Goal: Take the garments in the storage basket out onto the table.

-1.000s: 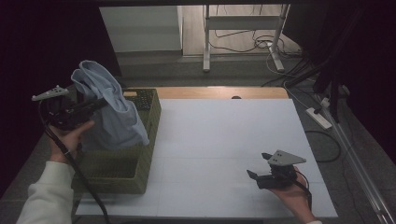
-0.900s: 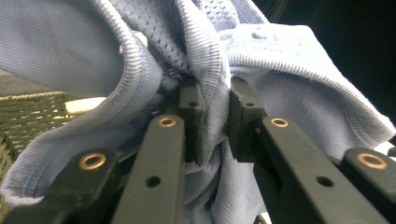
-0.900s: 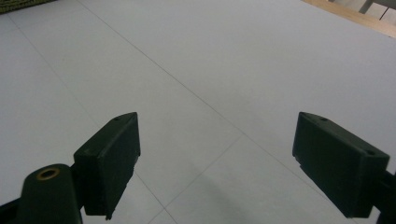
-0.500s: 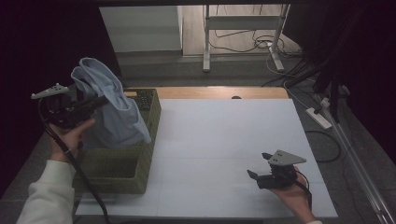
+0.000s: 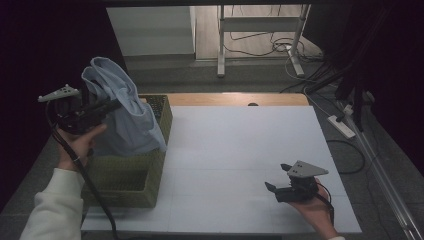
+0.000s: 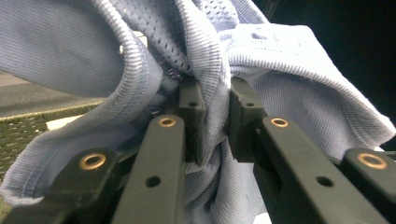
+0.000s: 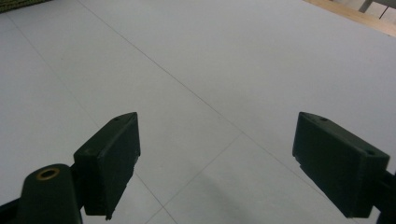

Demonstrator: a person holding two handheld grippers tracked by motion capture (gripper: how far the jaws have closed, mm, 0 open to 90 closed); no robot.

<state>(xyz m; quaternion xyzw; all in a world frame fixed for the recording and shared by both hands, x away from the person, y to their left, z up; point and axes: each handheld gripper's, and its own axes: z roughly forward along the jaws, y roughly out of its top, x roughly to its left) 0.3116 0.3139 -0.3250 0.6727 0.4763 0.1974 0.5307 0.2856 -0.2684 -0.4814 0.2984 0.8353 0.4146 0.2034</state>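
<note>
A pale blue knit garment (image 5: 122,107) hangs bunched above a green woven basket (image 5: 127,177) at the table's left edge. My left gripper (image 5: 107,106) is shut on a fold of that garment (image 6: 289,88), and the cloth is pinched between its two black jaws in the left gripper view (image 6: 214,121). The garment's lower part drapes down into the basket. My right gripper (image 5: 280,179) rests low over the white table (image 5: 240,150) near the front right, held in a hand. Its jaws stand wide apart with nothing between them (image 7: 215,163).
A basket corner (image 7: 18,3) sits at the top left of the right gripper view. A strip of bare wood (image 5: 235,99) runs along the table's far edge. Beyond it stand a metal desk frame (image 5: 260,30) and floor cables (image 5: 345,122) at the right.
The left hand with the garment has shifted slightly; the cloth hangs much as before. The right gripper has not moved.
</note>
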